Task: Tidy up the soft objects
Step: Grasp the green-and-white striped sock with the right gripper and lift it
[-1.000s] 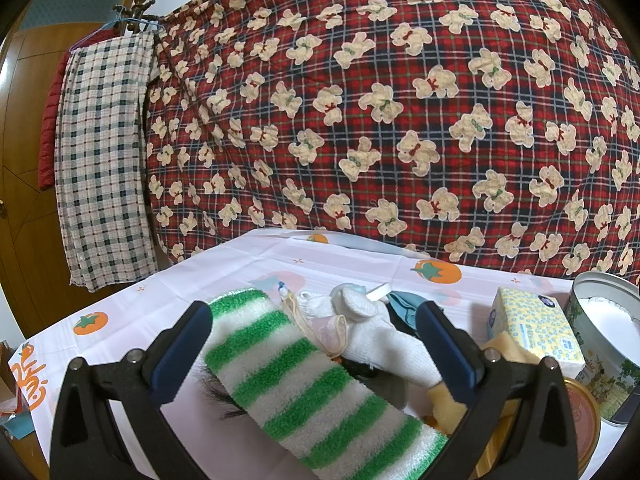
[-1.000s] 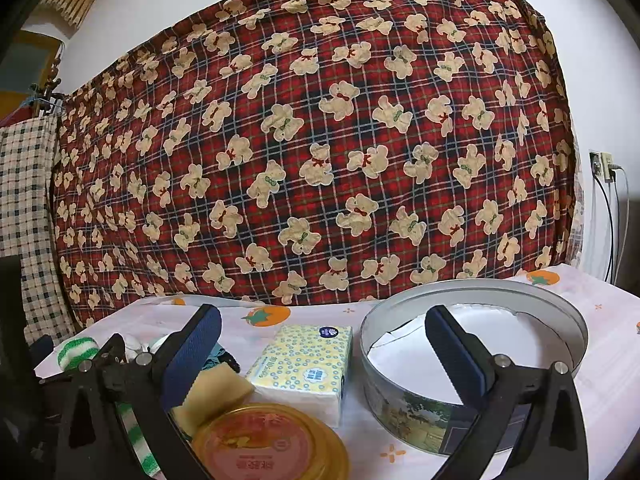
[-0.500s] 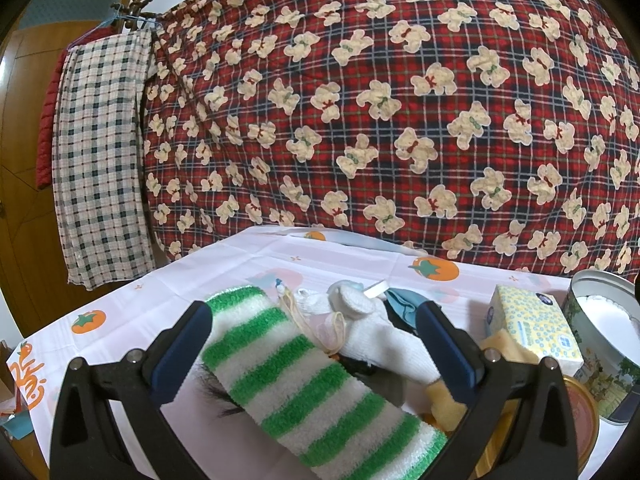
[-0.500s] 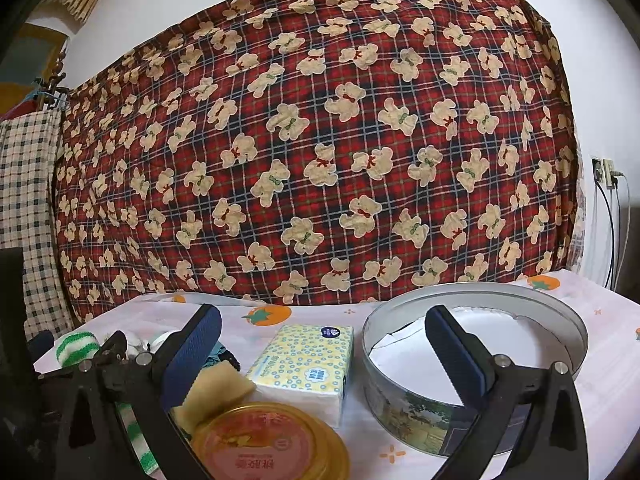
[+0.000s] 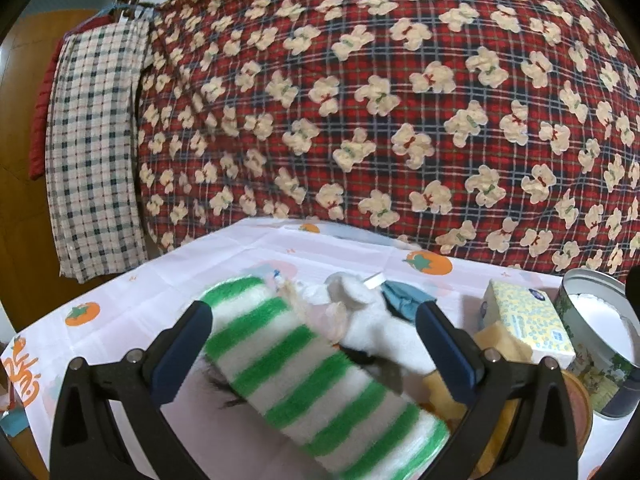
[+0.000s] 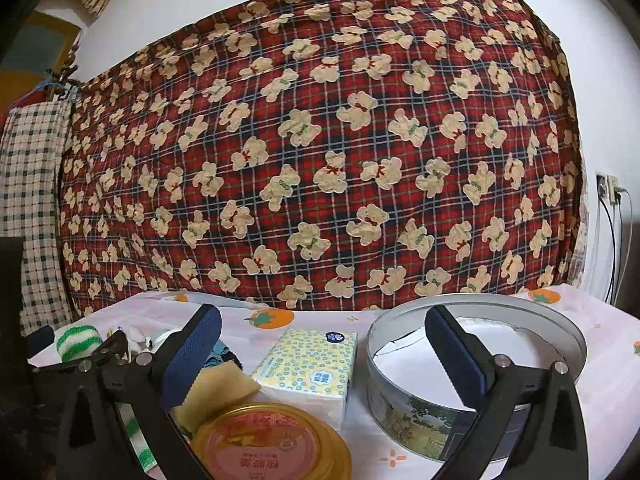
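even indoor light; fisheye bowing; dark corners; near objects blurred

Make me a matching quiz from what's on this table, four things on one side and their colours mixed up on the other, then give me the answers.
Things:
1. fuzzy sock
2. tissue pack
3. round tin
4. lid

Colours:
A. orange-yellow with a red label
B. green and white stripes
C. silver rim, landscape picture on the wall
D. pale yellow with small blue rings

Pairs: 1-B, 2-D, 3-C, 4-A
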Motion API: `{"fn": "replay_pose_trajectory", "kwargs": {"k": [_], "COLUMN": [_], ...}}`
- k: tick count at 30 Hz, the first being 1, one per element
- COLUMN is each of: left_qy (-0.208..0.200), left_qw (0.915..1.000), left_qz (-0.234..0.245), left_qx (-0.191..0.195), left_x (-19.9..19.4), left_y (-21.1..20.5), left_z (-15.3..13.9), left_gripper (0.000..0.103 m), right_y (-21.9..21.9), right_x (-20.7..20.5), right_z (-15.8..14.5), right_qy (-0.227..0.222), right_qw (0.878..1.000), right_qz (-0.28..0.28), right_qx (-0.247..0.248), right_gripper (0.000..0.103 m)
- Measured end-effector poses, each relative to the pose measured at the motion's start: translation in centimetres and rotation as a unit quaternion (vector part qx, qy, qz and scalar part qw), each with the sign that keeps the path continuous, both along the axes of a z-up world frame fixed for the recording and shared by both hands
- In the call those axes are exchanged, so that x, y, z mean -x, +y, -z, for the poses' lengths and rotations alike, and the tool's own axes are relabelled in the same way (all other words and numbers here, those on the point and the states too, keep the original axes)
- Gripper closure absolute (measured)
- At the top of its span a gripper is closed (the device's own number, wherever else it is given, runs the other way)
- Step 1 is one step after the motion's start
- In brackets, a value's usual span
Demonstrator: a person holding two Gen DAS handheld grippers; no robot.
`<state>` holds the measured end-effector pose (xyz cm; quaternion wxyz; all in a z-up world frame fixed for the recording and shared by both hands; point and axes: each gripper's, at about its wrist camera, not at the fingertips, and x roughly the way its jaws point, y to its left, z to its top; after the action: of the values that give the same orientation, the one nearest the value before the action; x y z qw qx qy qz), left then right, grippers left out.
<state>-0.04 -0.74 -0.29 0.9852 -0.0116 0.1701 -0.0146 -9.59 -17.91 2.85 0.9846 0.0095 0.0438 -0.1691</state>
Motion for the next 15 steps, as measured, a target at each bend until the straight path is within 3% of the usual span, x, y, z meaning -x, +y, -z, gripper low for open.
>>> {"fn": "replay_pose_trajectory", "kwargs": {"k": [8, 15], "left_qy": [0.054, 0.074], "left_qw": [0.9983, 0.9969], "left_qz": [-0.01, -0.022], "left_qx": [0.022, 0.013], "left_x": [-0.3, 0.1], "left_y": [2.6, 5.6], "left_z": [0.1, 1.0], "left_gripper": [0.0, 0.0], "right_y": [1.0, 1.2], "right_x": [-0.2, -0.7], "right_z": [0.1, 0.5], "right_qy": [0.005, 0.017], "right_qw": [1.0, 0.999], "right_qz": [-0.01, -0.024], "right_qx": [0.021, 0.013], "right_gripper": [0.0, 0.0]}}
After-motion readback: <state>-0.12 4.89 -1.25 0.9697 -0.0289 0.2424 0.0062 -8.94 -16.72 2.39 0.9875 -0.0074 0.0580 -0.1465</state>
